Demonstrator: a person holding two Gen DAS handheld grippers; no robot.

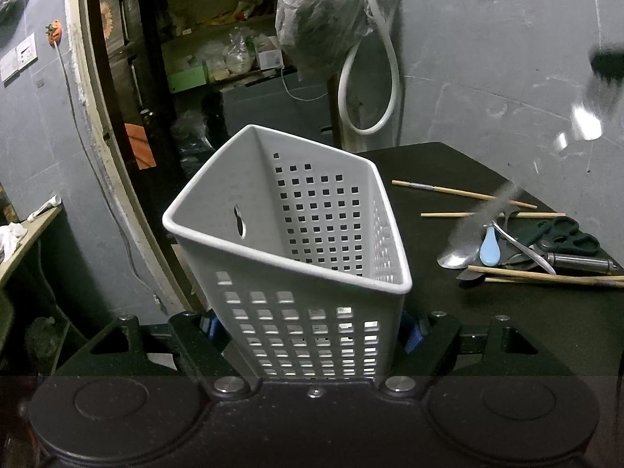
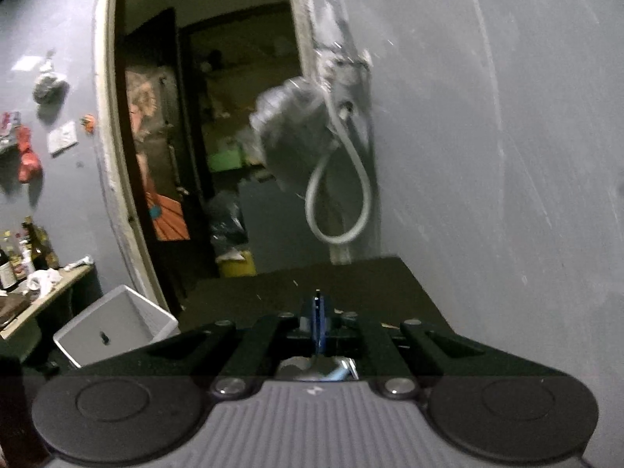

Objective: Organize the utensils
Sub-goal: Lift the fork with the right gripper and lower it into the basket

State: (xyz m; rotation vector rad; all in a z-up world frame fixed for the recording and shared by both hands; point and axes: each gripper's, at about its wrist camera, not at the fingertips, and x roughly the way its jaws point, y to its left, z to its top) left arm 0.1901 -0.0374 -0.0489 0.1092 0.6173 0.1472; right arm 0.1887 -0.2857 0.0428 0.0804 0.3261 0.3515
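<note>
My left gripper (image 1: 312,329) is shut on a white perforated utensil basket (image 1: 296,234), held tilted above the dark table's left end; the basket looks empty inside. The basket also shows in the right wrist view (image 2: 113,325) at lower left. My right gripper (image 2: 318,323) has its blue pads pressed together on a metal spoon, whose bowl (image 2: 312,368) shows below the jaws. In the left wrist view a blurred metal spoon (image 1: 474,230) hangs above a pile of chopsticks (image 1: 464,194), a light blue spoon (image 1: 489,247) and black-handled scissors (image 1: 565,234).
The dark table (image 1: 487,323) runs along a grey wall. A white hose loop (image 1: 370,78) and a plastic bag (image 1: 319,19) hang at the doorway behind. A side shelf with bottles (image 2: 23,253) stands at the left.
</note>
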